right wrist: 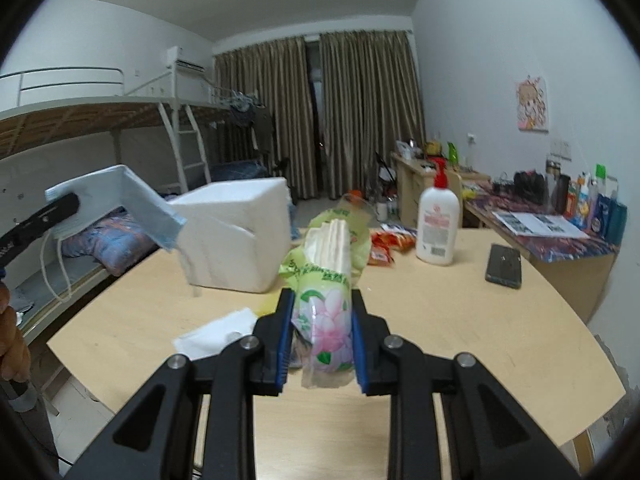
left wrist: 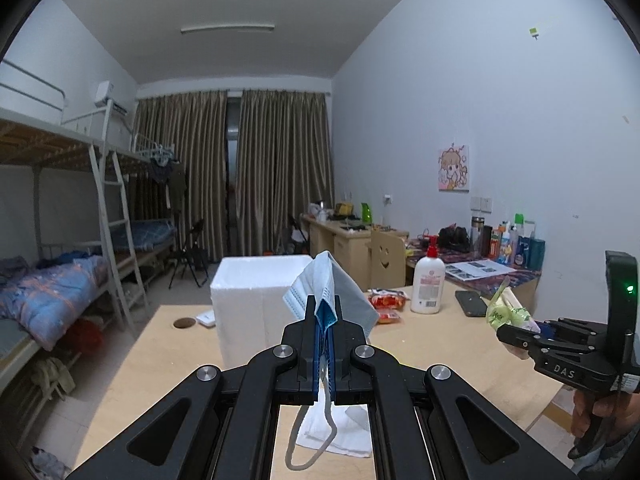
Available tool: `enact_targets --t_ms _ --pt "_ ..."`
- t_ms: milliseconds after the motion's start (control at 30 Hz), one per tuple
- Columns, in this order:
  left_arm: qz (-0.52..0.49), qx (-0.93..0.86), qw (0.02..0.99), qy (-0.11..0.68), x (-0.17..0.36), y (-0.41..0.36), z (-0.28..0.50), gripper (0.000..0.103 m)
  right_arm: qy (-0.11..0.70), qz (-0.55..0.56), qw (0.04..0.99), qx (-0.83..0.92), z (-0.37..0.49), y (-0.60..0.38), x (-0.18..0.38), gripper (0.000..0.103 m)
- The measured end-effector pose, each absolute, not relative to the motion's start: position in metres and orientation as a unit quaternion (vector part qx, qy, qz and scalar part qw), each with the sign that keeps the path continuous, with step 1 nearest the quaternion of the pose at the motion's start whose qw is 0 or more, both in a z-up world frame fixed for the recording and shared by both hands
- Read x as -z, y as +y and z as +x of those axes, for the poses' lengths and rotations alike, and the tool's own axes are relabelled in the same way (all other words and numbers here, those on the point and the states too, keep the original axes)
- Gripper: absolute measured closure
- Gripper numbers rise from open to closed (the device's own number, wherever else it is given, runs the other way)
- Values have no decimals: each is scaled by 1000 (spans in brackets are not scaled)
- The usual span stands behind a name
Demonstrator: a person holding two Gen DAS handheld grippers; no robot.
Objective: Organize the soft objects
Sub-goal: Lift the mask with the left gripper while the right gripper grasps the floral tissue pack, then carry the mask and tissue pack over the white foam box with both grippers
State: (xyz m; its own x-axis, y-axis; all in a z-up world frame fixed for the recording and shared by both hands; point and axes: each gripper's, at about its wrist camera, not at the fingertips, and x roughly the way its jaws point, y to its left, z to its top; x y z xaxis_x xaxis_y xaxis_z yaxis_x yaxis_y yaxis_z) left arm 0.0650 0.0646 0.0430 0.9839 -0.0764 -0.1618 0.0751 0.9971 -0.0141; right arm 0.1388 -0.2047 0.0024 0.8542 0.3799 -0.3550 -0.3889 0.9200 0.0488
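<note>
**Both tongs loaded, foam box straight ahead**

Dormitory room with bunk beds and drawn brown curtains; in front, a pale wooden counter (right wrist: 460, 320) carries a white foam box (left wrist: 256, 292), a white lotion bottle with a red pump (right wrist: 438, 220), a dark phone (right wrist: 504, 266), red snack packets (right wrist: 390, 242) and a white folded cloth (right wrist: 214, 332)

Left tongs (left wrist: 325, 320) are clamped fully together on a light-blue pleated face mask (left wrist: 328, 288), which stands up above the pads while its ear loop dangles below. Right tongs (right wrist: 322, 340) stand narrow, pressing a soft green plastic pack of tissues with a pink flower print (right wrist: 326, 292); its long axis runs forward along the fingers

Both loads hang clear above the counter. Judging by the task, the box is the likely drop spot: it lies dead ahead of the left tongs and ahead-left of the right, so the mask looks the nearer of the two to go in
</note>
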Motion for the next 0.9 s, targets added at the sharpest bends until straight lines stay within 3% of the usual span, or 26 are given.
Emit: enact_targets --t_ms 900 --pt "10 -22 999 43 -62 66 16 100 97 -20 959 -264 97 -173 -35 73"
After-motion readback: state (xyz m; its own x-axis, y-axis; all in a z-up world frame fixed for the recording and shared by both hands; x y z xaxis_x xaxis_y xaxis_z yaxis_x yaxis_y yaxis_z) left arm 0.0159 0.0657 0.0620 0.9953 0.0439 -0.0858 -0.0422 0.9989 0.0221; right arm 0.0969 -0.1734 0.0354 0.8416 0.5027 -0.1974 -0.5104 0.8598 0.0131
